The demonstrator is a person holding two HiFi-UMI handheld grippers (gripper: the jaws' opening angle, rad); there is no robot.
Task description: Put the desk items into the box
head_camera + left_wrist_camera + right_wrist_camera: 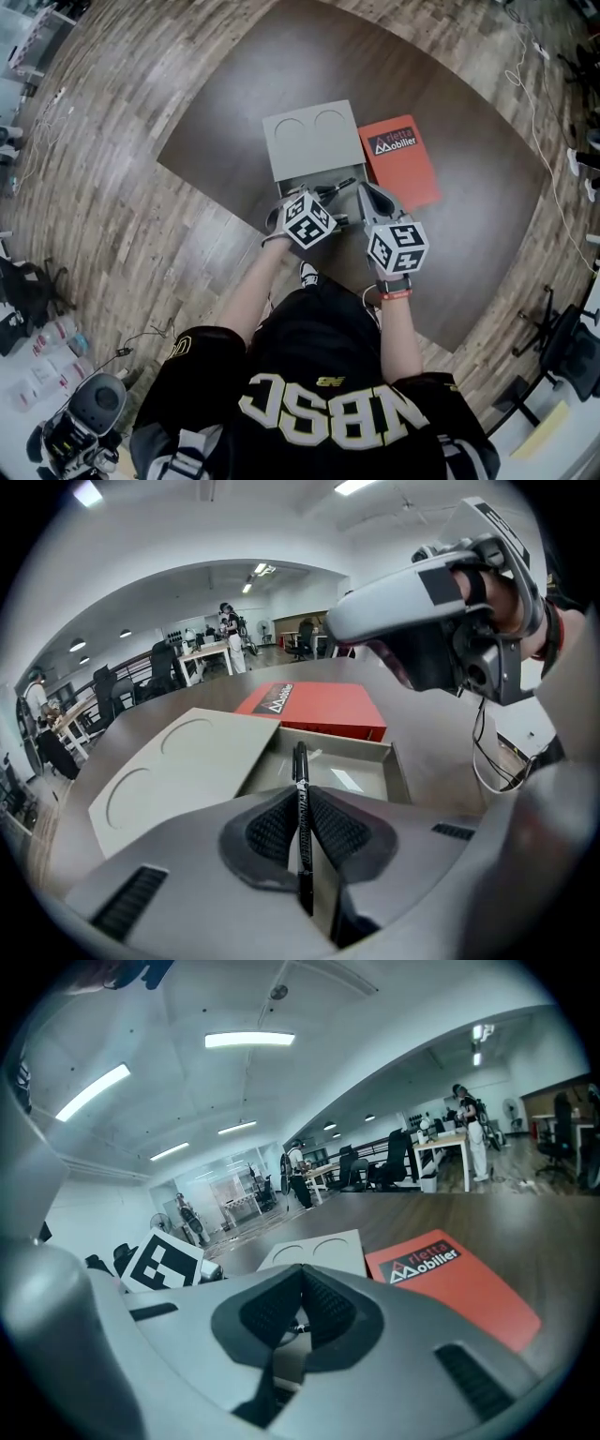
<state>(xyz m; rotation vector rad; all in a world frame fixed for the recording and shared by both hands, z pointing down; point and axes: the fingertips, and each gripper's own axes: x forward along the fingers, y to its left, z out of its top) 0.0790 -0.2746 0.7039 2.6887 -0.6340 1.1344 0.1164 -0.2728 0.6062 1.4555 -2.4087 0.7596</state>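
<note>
A grey box [312, 139] lies on the dark table, its lid with two round recesses [178, 771] slid back so that the near compartment [361, 778] shows. My left gripper [302, 832] is shut on a black pen [299, 778]. The pen points forward and hangs over the open compartment [319, 180]. The head view has the pen [339, 185] ahead of the left gripper [323, 199]. My right gripper [372, 195] hovers just right of the box; its pads [323, 1302] meet at the tips with nothing between them. It also fills the upper right of the left gripper view [427, 607].
A red book [401, 159] lies flat against the box's right side [450, 1283]. The table's near edge runs under my arms, with wooden floor all round. Cables lie on the floor at the right [539, 103]. Desks, chairs and people stand far behind.
</note>
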